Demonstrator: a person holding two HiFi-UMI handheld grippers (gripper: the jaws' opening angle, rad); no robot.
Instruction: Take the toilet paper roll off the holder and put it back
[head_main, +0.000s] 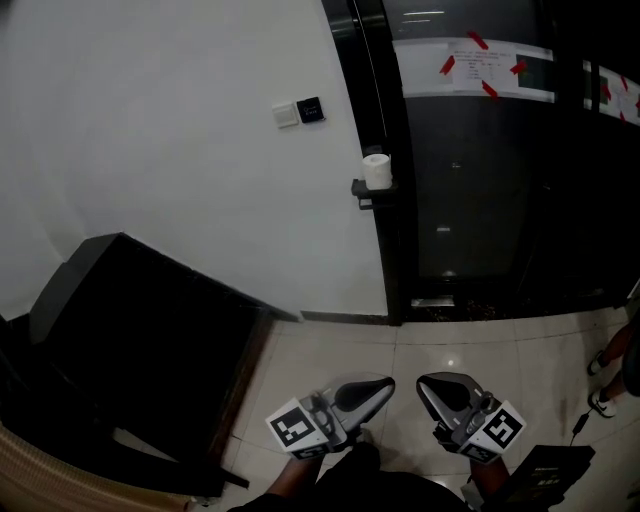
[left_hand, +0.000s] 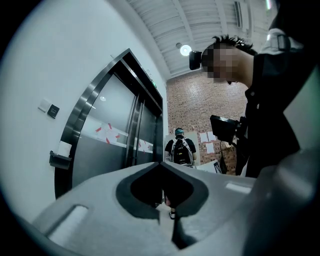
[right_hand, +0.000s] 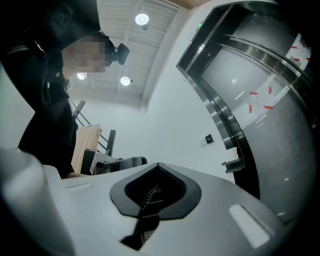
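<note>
A white toilet paper roll (head_main: 377, 170) stands upright on a small black holder (head_main: 368, 191) fixed where the white wall meets the dark door frame. Both grippers hang low near the floor, far from it. My left gripper (head_main: 387, 384) and right gripper (head_main: 424, 384) are side by side, both shut and empty. In the left gripper view the roll (left_hand: 64, 148) and holder (left_hand: 59, 160) are far off at the left, beyond the shut left gripper (left_hand: 162, 163). The right gripper view shows the holder (right_hand: 233, 165) at the right, past the shut right gripper (right_hand: 158, 164).
A dark metal lift door (head_main: 480, 180) with a taped notice fills the right. Wall switches (head_main: 298, 112) sit left of the roll. A black cabinet (head_main: 150, 340) stands at the left. A bystander's feet (head_main: 605, 385) are at the right edge; a person with a backpack (left_hand: 180, 150) stands further off.
</note>
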